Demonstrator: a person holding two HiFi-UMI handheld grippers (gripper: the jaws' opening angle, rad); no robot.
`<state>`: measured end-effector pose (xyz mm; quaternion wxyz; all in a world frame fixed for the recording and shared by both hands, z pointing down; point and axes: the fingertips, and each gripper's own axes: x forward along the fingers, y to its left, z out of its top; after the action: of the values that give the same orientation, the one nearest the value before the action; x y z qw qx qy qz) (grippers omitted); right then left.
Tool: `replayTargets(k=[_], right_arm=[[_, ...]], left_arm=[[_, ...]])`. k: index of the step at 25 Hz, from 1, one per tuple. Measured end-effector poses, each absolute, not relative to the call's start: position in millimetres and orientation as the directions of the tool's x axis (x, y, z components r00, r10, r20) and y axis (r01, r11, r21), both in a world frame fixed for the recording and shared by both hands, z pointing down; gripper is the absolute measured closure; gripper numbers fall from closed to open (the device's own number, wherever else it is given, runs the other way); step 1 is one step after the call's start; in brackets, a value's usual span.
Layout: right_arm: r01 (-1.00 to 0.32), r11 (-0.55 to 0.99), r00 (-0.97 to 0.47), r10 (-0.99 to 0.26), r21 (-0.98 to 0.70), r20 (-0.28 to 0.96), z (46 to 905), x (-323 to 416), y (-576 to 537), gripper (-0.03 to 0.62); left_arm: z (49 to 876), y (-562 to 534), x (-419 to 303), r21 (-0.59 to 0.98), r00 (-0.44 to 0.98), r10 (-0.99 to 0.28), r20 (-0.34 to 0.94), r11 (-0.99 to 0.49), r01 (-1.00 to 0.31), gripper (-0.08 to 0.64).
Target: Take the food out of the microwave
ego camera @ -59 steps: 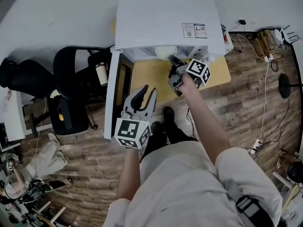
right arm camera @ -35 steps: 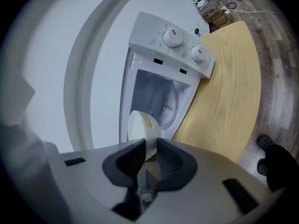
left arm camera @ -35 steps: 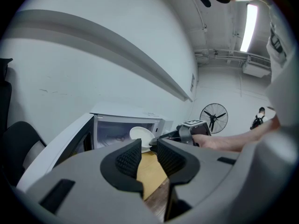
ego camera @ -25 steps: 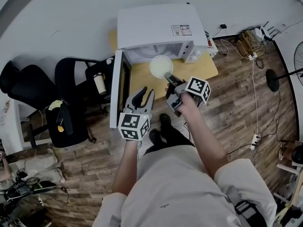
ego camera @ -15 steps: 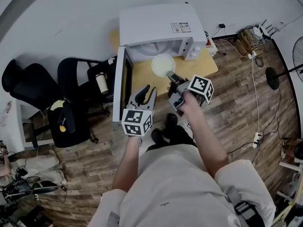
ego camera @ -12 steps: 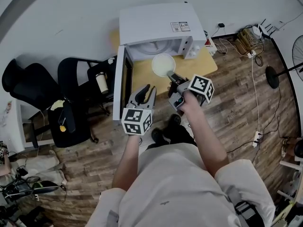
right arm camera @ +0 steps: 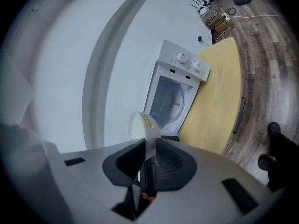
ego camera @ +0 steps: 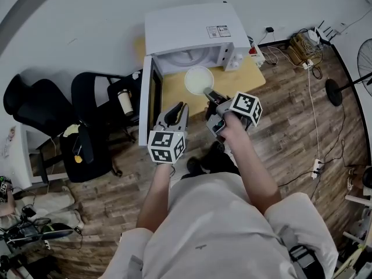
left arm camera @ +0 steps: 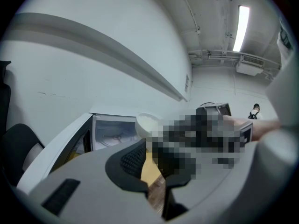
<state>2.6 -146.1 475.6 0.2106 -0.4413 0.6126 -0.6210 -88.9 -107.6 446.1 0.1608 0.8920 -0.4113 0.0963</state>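
Left tool (ego camera: 178, 107) parted, right tool (ego camera: 208, 94) clamped

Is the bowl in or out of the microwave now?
Out: the bowl hangs over the table, in front of the open microwave, its rim clamped in the right gripper.

We identify this location as an office-type workroom. A microwave (ego camera: 192, 31) sits on a small yellow counter (ego camera: 247, 81) against a bare white wall (ego camera: 87, 16). Black office chairs (ego camera: 32, 100) stand beside it. Cables (ego camera: 308, 68) and a power strip (ego camera: 317, 167) lie on the wood-pattern floor (ego camera: 290, 127). A tube light (left arm camera: 243, 21) and exposed ducting (left arm camera: 219, 56) run overhead.
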Motion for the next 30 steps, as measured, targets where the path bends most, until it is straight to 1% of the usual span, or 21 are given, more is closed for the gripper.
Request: replayTargets(k=[8, 30], right_arm=[[-0.276, -0.151, -0.531, -0.8, -0.949, 0.281, 472.4, -0.3, -146.5, 0.531], [-0.276, -0.167, -0.514, -0.807, -0.946, 0.292, 480.5, 5.1, -149.0, 0.531]], left_arm=[[443.2, -110.7, -89.1, 0.205, 0.63, -0.716, 0.3, -0.596, -0.776, 0.54], [447.8, -110.5, -90.4, 0.214, 0.627, -0.713, 0.313, -0.591, -0.778, 0.541]])
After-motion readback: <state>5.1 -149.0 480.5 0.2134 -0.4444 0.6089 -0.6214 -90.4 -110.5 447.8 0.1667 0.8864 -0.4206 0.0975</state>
